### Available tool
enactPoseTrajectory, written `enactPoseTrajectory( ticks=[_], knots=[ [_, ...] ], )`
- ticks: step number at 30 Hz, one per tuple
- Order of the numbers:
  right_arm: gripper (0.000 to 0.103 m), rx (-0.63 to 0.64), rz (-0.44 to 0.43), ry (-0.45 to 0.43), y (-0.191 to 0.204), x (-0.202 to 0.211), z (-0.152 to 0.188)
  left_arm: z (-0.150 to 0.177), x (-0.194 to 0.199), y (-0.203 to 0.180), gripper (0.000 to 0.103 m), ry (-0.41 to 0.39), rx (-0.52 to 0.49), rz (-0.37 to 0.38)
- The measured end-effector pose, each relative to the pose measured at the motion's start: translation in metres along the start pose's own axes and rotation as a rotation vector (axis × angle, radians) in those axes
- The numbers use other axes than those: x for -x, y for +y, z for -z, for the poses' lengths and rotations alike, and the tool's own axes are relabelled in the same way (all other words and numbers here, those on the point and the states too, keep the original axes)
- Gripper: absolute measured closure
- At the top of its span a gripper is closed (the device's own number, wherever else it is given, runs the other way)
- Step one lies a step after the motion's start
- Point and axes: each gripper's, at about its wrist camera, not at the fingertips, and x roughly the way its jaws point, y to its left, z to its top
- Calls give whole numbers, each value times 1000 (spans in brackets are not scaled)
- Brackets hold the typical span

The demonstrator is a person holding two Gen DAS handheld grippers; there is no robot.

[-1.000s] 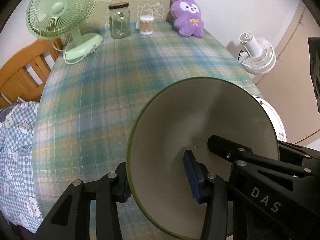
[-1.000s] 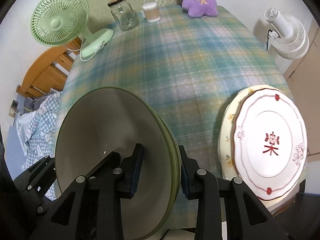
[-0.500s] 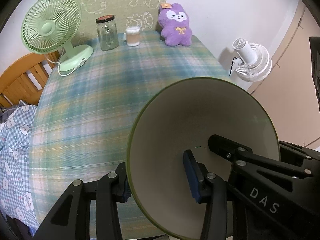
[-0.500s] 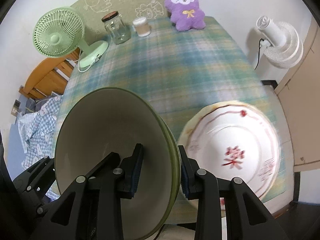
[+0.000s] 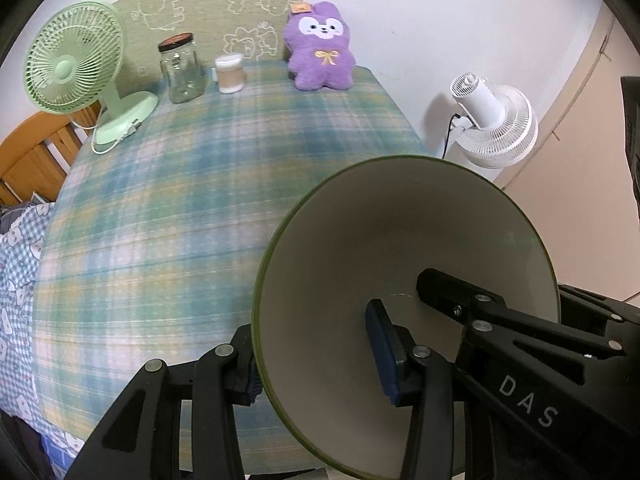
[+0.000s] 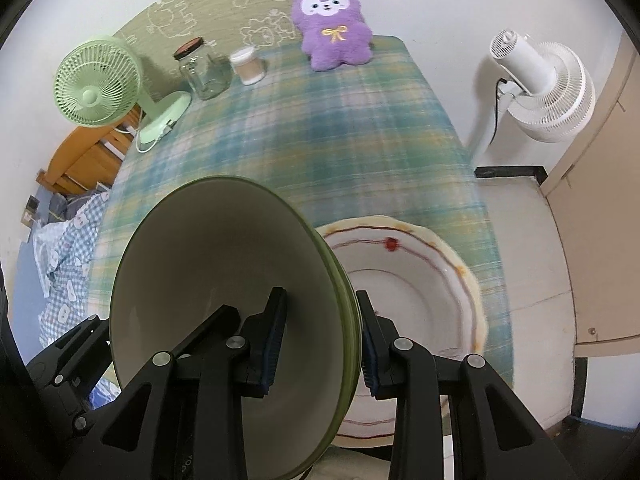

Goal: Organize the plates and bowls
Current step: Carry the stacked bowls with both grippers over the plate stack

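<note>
Right wrist view tells the story best: compared with a second back, when the stack of plates (image 6: pixel 404 320) sat way off at the right edge of the frame, it's now slid in right behind the green bowl (image 6: pixel 224 308), blurry from the motion, and the fan and jar at the far end of the bench (image 6: pixel 360 128) look further off. So both hands have pulled back and across together, carrying the bowl toward the plates at the near right corner. My guess is that the bowl is heading for a spot on or next to that stack, so the sorting is mid-way, nothing set down yet. The right tongs (image 6: pixel 320 344) are clamped on the bowl's rim, one blue pad inside the wall and the other pressed on the green outside, and from the layered edge it could be two nested bowls, though I can't swear to that. In the left wrist view, the left tongs (image 5: pixel 320 364) straddle the opposite side of the same bowl (image 5: pixel 404 280), partly closed: one pad outside on the green wall, one inside against the cream. That looks like a grip too, with the bowl hanging tilted, clear of the cloth.
</note>
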Motion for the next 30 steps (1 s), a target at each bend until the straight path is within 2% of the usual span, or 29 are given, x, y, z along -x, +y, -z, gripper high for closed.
enactPoseTrajectory(
  ticks=[8, 14, 22, 30],
  knots=[
    [67, -16, -2, 38, -40, -10, 7, 9, -23, -33, 60, 42, 7, -6],
    [67, -30, -13, 80, -59, -26, 12, 14, -41, -43, 60, 79, 24, -17],
    [67, -11, -22, 76, -65, -35, 7, 12, -47, -49, 60, 69, 22, -48],
    [67, 9, -28, 74, -65, -35, 7, 14, -47, -47, 60, 64, 43, -49]
  ],
)
